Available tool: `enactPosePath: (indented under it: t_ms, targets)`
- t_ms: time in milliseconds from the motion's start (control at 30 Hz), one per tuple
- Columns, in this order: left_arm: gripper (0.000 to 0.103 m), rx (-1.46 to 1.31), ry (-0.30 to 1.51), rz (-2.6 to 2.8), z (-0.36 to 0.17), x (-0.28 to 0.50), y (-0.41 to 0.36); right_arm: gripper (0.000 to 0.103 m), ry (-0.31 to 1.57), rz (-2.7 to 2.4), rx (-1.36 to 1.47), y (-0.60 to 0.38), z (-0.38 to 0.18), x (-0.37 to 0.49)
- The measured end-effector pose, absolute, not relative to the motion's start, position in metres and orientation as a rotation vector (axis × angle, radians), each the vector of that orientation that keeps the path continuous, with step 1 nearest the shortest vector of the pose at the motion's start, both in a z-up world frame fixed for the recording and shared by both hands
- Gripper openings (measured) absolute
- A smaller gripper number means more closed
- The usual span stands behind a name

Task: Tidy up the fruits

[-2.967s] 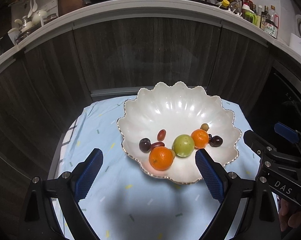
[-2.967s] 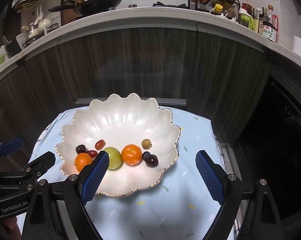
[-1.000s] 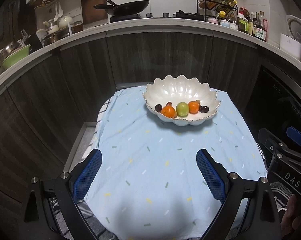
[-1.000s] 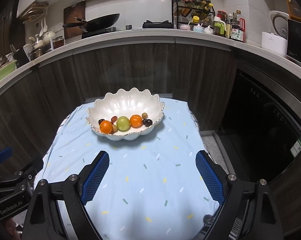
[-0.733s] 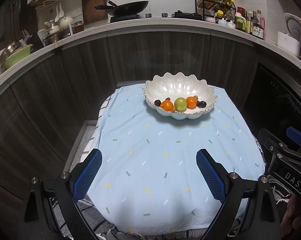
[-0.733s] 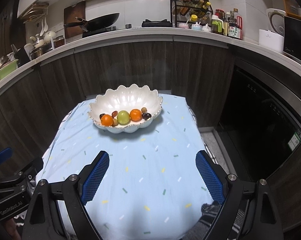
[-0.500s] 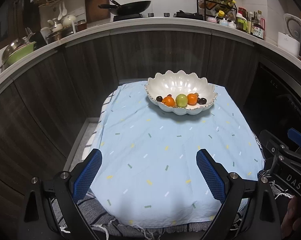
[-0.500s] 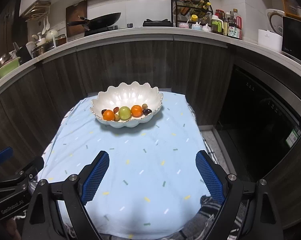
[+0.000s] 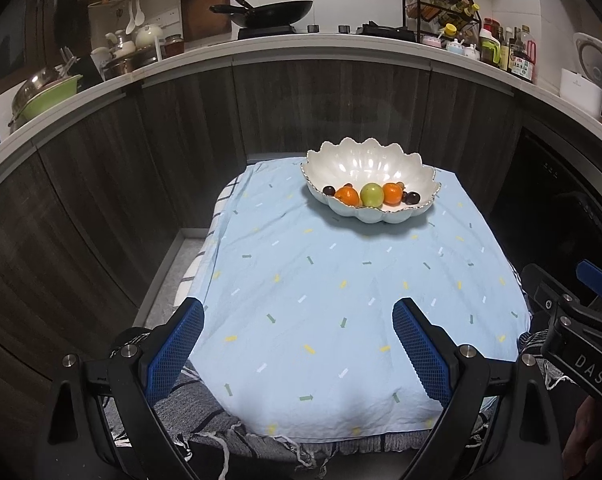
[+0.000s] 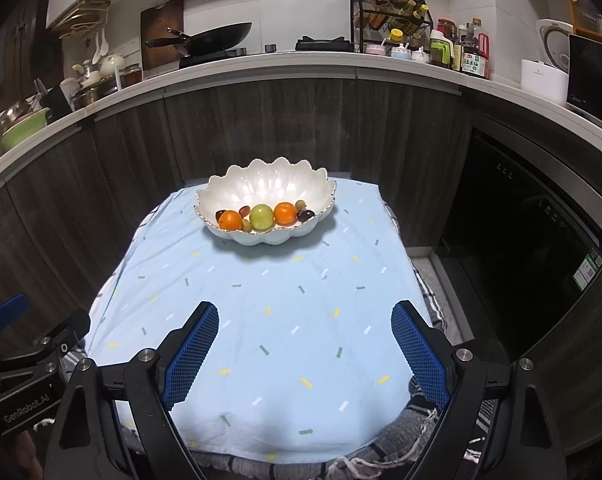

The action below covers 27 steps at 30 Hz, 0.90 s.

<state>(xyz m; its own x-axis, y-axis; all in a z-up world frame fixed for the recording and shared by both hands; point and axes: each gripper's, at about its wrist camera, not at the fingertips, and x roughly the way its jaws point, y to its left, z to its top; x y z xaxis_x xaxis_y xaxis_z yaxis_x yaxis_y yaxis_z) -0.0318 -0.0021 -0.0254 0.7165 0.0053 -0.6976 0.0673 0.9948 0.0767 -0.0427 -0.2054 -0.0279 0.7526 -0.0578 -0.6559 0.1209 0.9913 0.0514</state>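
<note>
two handheld grippers hover over the near edge of a small table covered with a light blue cloth [image 9: 321, 300], with a grey fringed blanket [image 10: 401, 444] showing under its near edge. the left gripper [image 9: 297, 350] has its blue-padded fingers spread wide with nothing between them; the right gripper [image 10: 305, 354] is spread just as wide and also empty. each gripper shows at the edge of the other's view.

toward the far edge of the table, well apart from both grippers, sits a white scalloped bowl [image 10: 261, 184] with a thin gold rim. inside it, along the near wall, lie two oranges [image 10: 230, 220], a green round fruit [image 10: 261, 217] between them, and several small dark and reddish grape-like fruits [image 10: 305, 214], all touching or nearly touching.

handling, as a judgement: the bowl looks like glazed ceramic, stiff, fairly heavy, slippery and breakable, so its wavy rim is a poor place to pinch. the oranges and green fruit look firm and light; a grip across the widest part should suit them. the small fruits are likely soft, smooth and prone to roll or squash, calling for a gentle squeeze.

hard to make out: the exact count and kind of the small fruits, as some sit partly behind the larger ones. the near inner wall of the bowl hides the undersides of the fruit. the table's legs and far edge are not visible. the person shows only as a sliver of hand [image 9: 585, 432] at the corner of the left view.
</note>
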Motion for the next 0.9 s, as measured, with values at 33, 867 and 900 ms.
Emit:
enactPosePath:
  t_ms: [33, 867, 900]
  targets:
    - [0.097, 0.099, 0.773, -0.034, -0.0254, -0.0319, -0.0021, 0.089, 0.713, -0.098, 0.093, -0.2051, -0.0281, -0.0427]
    - [0.097, 0.107, 0.776, -0.037, -0.0256, -0.0309, -0.0033, 0.089, 0.716, -0.099, 0.099, -0.2070, -0.0284, -0.0431]
    - [0.097, 0.107, 0.776, -0.038, -0.0258, -0.0307, -0.0032, 0.089, 0.716, -0.099, 0.099, -0.2068, -0.0284, -0.0428]
